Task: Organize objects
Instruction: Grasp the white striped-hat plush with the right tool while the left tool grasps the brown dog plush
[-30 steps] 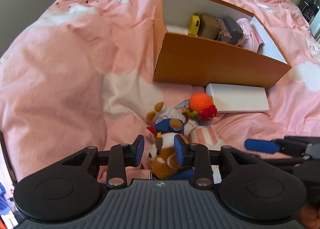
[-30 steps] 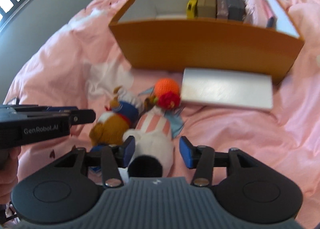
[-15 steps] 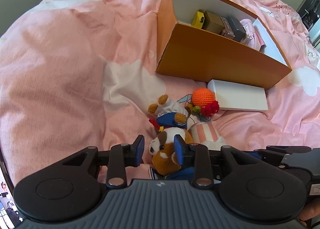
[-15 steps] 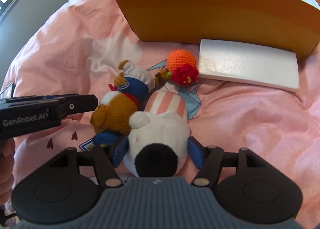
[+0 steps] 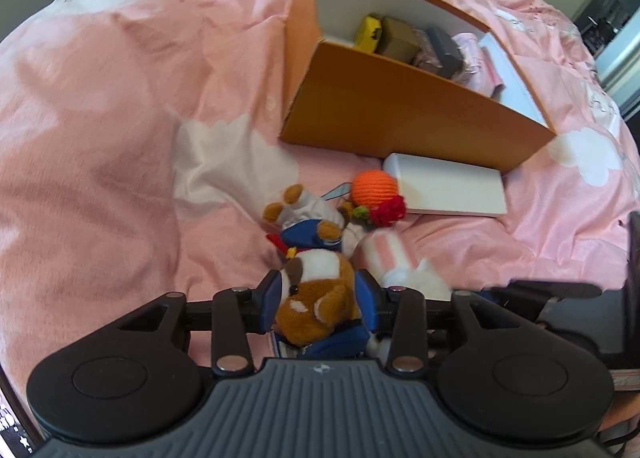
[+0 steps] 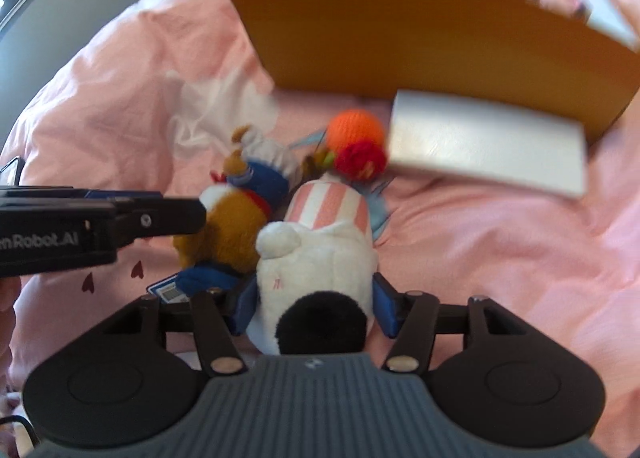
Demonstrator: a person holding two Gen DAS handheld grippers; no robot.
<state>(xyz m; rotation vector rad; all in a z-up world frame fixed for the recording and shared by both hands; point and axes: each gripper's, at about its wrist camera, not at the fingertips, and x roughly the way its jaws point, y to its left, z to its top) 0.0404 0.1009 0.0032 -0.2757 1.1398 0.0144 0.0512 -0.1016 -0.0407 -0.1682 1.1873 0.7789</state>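
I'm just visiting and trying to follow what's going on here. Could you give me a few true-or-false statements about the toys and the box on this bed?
1. The orange box already holds several items. True.
2. The brown plush dog sits between the left gripper fingers. True.
3. The orange knitted ball lies inside the box. False: it lies on the pink bedspread, in front of the box.
4. The right gripper straddles a yellow toy car. False: a white plush toy is between its fingers.
5. The flat white box stands upright. False: it lies flat.
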